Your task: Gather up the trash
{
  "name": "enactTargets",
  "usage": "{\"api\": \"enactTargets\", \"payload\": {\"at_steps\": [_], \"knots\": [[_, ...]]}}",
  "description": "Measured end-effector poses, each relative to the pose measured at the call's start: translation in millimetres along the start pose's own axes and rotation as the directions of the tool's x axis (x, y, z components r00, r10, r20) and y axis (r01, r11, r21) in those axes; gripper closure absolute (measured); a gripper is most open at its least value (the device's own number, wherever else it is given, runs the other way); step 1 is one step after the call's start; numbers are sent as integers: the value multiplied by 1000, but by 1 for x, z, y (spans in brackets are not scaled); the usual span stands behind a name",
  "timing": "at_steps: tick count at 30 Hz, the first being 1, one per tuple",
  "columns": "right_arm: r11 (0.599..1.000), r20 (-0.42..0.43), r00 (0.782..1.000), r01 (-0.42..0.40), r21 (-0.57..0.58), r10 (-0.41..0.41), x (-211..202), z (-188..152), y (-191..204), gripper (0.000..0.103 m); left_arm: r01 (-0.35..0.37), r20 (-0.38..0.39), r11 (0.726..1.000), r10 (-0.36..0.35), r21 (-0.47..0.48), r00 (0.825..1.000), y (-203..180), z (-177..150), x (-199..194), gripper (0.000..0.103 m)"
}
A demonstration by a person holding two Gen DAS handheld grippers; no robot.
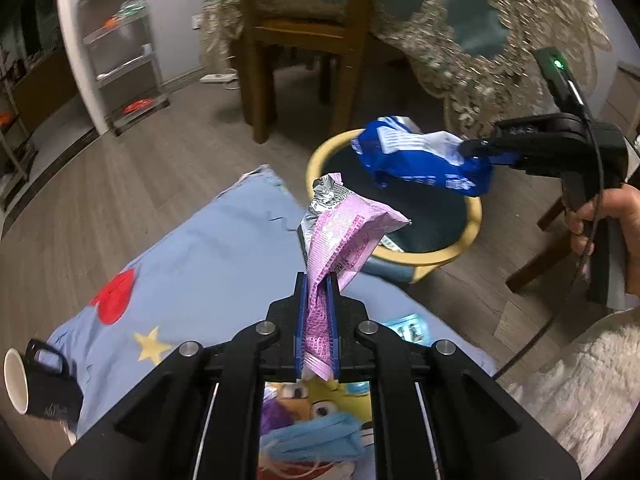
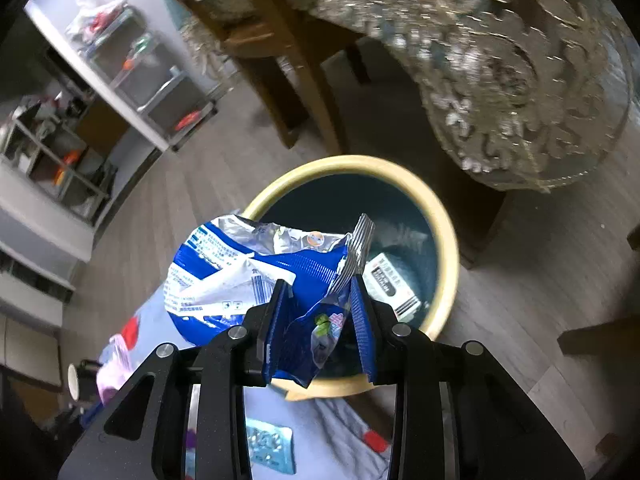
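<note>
Your left gripper is clamped on a pink wrapper; the two blue pads press flat against its lower end, and the torn silver top sticks up and leans toward the trash bin. The wrapper hangs in the air above the near edge of the blue cloth, just short of the bin's yellow rim.

Your right gripper holds a blue and white snack bag. In the right wrist view its jaws stand partly apart with the crumpled end of the bag pinched between them. The bag is over the bin's mouth, above its near-left rim. In the left wrist view the same bag is suspended over the dark interior, gripped at its right end, with your right hand on the handle.

Inside the bin lies a white printed packet against the right wall.

Left on the cloth: a blue face mask under the left gripper, a small blister pack near the bin's base, and a black mug tipped on its side at the cloth's left edge.

A wooden chair stands beyond the bin.
</note>
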State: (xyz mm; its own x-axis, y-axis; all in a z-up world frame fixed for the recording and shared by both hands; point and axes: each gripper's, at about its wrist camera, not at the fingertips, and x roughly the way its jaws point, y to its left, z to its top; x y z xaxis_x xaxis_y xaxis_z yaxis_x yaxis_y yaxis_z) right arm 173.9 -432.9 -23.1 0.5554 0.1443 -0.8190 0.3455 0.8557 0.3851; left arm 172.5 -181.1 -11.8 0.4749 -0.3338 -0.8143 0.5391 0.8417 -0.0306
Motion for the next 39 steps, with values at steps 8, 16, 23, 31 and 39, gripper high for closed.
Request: {"api": "enactTargets", "payload": {"at_steps": [8, 16, 23, 31, 39], "knots": [[993, 14, 999, 48, 107, -50, 4, 6, -37, 69, 26, -59, 999, -24, 38, 998, -29, 13, 31, 95], [982, -16, 998, 68, 175, -66, 10, 5, -54, 69, 16, -98, 997, -9, 70, 995, -45, 37, 69, 95], [983, 35, 997, 60, 175, -67, 4, 10, -51, 67, -5, -70, 996, 11, 87, 998, -61, 56, 86, 94], [994, 73, 996, 40, 106, -48, -2, 14, -35, 44, -7, -36, 999, 9, 43, 999, -64, 63, 87, 82], [996, 63, 998, 27, 83, -32, -1, 13, -25, 30, -44, -27, 999, 43, -14, 999, -43, 46, 77, 46]]}}
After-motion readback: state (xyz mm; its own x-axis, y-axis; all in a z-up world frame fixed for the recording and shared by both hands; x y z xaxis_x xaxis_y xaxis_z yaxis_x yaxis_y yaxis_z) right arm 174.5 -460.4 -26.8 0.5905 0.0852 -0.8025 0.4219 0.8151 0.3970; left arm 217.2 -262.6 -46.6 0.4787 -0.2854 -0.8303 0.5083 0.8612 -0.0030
